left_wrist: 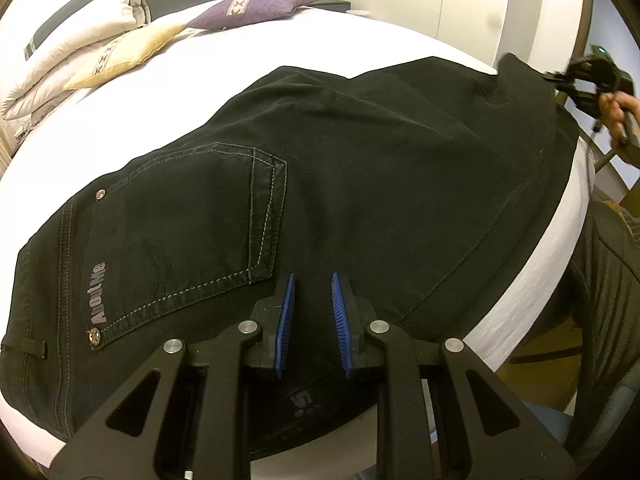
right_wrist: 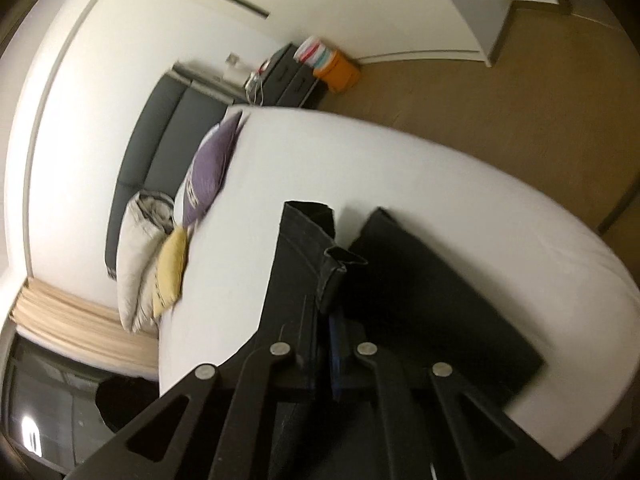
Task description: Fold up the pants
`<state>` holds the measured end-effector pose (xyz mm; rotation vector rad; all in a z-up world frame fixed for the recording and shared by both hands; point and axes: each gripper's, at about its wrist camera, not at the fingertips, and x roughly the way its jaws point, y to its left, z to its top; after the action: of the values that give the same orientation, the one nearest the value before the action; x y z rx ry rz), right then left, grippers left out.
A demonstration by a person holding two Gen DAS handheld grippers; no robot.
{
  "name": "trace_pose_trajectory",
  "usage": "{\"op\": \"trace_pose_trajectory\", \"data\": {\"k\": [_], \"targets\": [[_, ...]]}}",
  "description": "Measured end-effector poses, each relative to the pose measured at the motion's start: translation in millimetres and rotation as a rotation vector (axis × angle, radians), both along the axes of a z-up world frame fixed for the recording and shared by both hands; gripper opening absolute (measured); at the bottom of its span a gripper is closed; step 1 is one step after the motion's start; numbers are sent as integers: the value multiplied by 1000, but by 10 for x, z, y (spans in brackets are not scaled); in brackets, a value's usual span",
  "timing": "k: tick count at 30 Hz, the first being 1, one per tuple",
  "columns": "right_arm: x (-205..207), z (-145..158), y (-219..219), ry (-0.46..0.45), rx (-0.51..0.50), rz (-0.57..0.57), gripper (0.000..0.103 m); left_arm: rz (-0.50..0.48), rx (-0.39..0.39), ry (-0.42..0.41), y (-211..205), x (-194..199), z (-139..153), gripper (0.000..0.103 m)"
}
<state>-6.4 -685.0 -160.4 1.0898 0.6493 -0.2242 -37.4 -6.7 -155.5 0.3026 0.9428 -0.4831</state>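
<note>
A: Black pants (left_wrist: pixel 360 184) spread flat across the white bed (left_wrist: pixel 304 48), back pocket (left_wrist: pixel 208 228) up, waistband at the near edge.
B: Left gripper (left_wrist: pixel 312 320) poised just above the seat, blue pads (left_wrist: pixel 286 320) apart, holding nothing.
A: Right gripper (right_wrist: pixel 324 344) clamped together on a leg hem (right_wrist: pixel 320 248), lifted off the mattress.
B: Purple cushion (right_wrist: pixel 212 172) and yellow cushion (right_wrist: pixel 172 268) well apart from the pants.
</note>
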Motion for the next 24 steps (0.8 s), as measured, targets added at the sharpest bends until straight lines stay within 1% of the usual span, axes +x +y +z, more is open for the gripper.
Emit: {"op": "trace_pose_trajectory", "data": {"k": [3,8,10,14,17,22,24], "targets": [[-238,-39,-37,12,7,-38,5,2,10,-8,-9,-15,0,19],[-474,-316,-54,87,36,-73,5,11,30,-15,-21,-30,0,19],[-534,-400,-64,94,54,-85,5,13,38,-15,-27,-27,5,19],[-522,-340,-54,98,15,-81,5,17,56,-18,-71,-33,26,19],[-554,-291,-71,91,9,-89,5,14,65,-24,-120,-60,59,19],[-601,-198,-51,90,-2,-99,5,-3,55,-18,-144,-81,76,19],[-597,-217,-55,104,-17,-92,5,-14,53,-18,-143,-73,74,19]]}}
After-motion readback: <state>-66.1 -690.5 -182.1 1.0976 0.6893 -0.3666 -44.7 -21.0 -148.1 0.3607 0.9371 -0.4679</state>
